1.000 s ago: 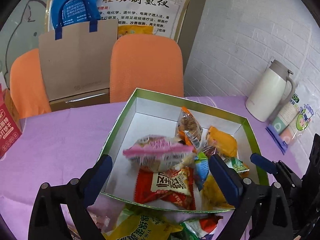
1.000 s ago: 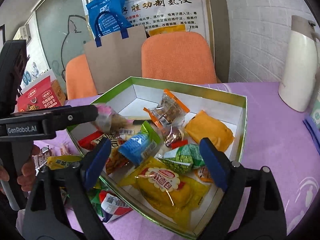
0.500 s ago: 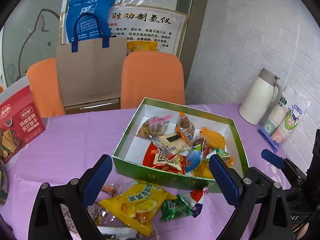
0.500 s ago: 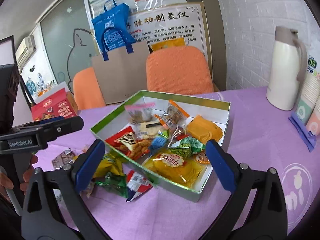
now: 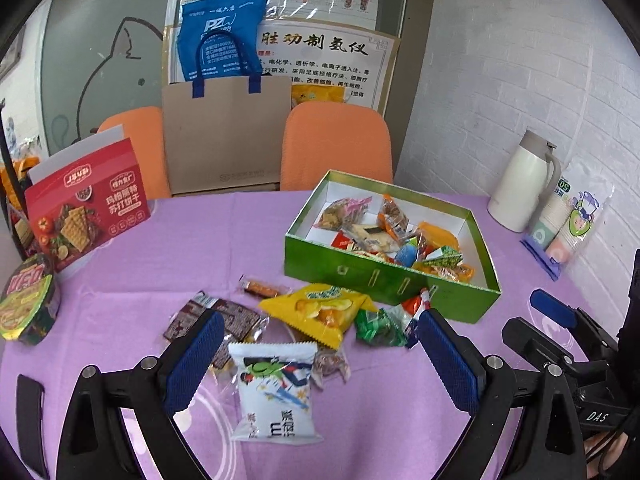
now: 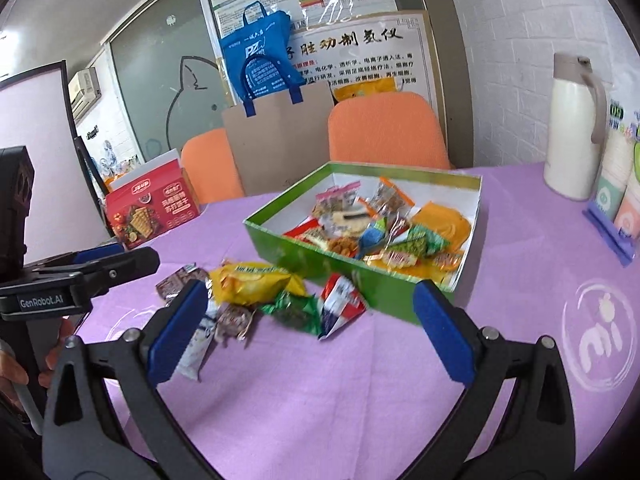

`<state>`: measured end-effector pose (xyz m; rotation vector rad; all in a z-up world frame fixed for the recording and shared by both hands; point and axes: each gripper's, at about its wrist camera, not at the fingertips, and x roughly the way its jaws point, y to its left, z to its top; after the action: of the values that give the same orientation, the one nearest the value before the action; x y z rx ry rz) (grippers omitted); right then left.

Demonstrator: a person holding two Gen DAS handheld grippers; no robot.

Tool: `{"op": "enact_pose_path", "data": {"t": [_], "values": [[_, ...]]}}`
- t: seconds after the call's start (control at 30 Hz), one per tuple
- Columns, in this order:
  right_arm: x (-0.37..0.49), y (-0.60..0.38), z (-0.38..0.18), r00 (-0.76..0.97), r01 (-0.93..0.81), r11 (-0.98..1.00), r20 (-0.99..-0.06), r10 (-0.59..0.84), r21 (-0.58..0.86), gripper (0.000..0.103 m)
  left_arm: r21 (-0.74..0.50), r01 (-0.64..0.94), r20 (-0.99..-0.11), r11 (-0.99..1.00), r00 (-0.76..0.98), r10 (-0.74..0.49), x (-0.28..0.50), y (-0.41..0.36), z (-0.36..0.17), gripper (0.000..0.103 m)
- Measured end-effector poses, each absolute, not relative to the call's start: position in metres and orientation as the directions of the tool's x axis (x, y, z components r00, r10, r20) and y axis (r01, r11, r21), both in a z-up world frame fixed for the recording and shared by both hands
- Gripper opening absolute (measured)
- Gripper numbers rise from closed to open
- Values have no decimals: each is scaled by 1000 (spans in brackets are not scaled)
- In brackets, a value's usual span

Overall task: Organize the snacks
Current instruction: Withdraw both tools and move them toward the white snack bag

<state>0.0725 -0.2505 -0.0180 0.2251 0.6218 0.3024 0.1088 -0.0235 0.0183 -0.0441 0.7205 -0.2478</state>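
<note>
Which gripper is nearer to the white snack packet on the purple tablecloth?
Left. The left gripper hangs open right over the white snack packet; the right gripper is open further right, the packet beside its left finger.

A purple cloth [image 5: 192, 240] covers the counter, spreading out ahead of the jaws. Beyond its far edge stand two orange chairs [image 5: 336, 144], one straight ahead and one to the left, with a brown paper bag [image 5: 224, 132] with blue handles between them. Behind them a grey-green glass panel [image 5: 104, 64] bears a cartoon outline, and printed posters [image 5: 320, 60] hang beside it. To the right rises a white brick wall [image 5: 520, 60]. The room is evenly lit.
</note>
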Motion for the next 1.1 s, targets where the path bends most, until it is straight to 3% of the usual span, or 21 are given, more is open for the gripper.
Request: {"op": "enact_pose_path", "data": {"t": [0.33,0.57,0.87,1.0,1.1], "values": [[57,-182,-57,668,-335,905,-612,424,261,102,-289,58,-700,956,669,-252,84,66,-44,99],[64,-130,-82,575,-386,880,-673,464,276,102,-282,27,-705,959,672,-226,68,99,-55,99],[90,-75,-98,553,-341,905,-723,413,255,102,-298,-1,-710,955,669,-221,61,127,-60,99],[91,-89,-108,521,-304,908,-748,411,288,63,-288,25,-714,957,661,-232,59,125,-62,99],[79,-109,-107,523,-309,910,-750,405,276,57,-290,52,-713,956,654,-252,61,118,-62,99]]}}
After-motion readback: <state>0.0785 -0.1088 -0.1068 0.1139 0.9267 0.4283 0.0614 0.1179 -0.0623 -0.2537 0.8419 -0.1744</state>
